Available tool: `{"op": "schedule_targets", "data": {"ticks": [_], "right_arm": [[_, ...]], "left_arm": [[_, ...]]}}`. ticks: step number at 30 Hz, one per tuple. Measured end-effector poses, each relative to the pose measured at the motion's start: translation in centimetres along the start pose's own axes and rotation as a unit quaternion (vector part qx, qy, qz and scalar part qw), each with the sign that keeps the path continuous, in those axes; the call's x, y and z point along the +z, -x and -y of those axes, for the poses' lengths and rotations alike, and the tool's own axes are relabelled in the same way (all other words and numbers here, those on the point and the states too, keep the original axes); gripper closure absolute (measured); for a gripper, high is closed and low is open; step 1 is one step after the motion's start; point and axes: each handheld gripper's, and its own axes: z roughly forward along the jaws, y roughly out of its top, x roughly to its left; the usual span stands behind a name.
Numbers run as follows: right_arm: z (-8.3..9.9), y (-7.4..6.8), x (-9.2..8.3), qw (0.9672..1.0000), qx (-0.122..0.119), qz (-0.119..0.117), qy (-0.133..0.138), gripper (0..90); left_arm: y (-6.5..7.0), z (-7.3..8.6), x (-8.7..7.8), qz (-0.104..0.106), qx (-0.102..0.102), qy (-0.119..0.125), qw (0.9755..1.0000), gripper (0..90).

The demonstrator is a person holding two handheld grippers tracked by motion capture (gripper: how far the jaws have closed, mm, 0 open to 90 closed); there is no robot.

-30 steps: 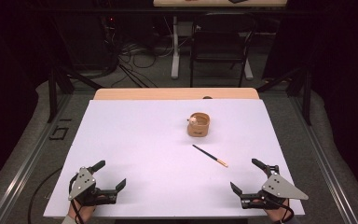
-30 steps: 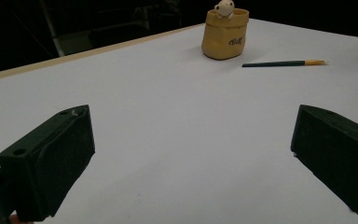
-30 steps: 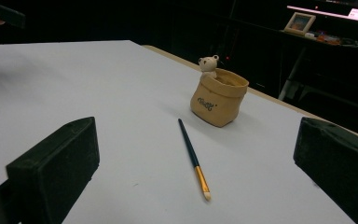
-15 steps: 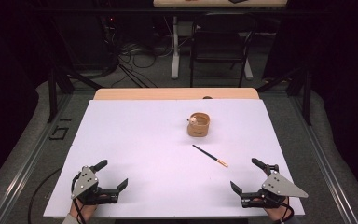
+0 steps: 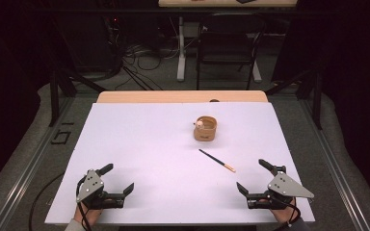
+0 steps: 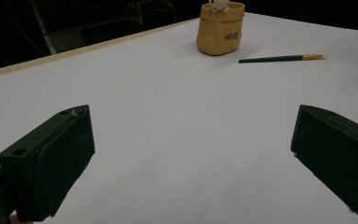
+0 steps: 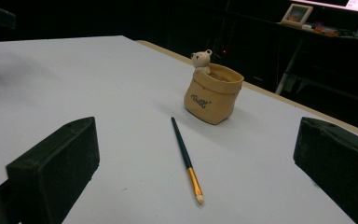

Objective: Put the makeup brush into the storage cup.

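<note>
The paintbrush (image 5: 217,160) lay flat on the white surface (image 5: 139,144), just in front of the tan bear pot (image 5: 205,128), likely its holder; the right tool (image 5: 253,180), jaws spread wide, sat nearest, the left tool (image 5: 117,179) equally open, well apart

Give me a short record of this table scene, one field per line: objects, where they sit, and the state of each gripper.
surface: white table
brush: thin dark paintbrush with a gold ferrule, lying flat, right of centre
pot: tan pouch-shaped pot with a small bear figure at its rim, upright, just beyond the brush, apart from it
left gripper: open, near the front left edge, holding nothing
right gripper: open, near the front right edge, holding nothing
nearer the brush: right gripper
</note>
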Motion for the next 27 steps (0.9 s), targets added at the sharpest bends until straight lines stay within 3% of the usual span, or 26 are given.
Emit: {"op": "schedule_targets", "data": {"ticks": [9,27], "right_arm": [[-0.2,0.5,1.3,0.9999,-0.009,-0.002,-0.011,0.0],[-0.5,2.0,4.7,0.9991,-0.003,-0.018,-0.037,0.0]], "left_arm": [[0.0,0.0,0.1,0.002,0.001,-0.001,1.0000,0.0],[0.0,0.0,0.1,0.006,0.001,-0.003,1.0000,0.0]]}}
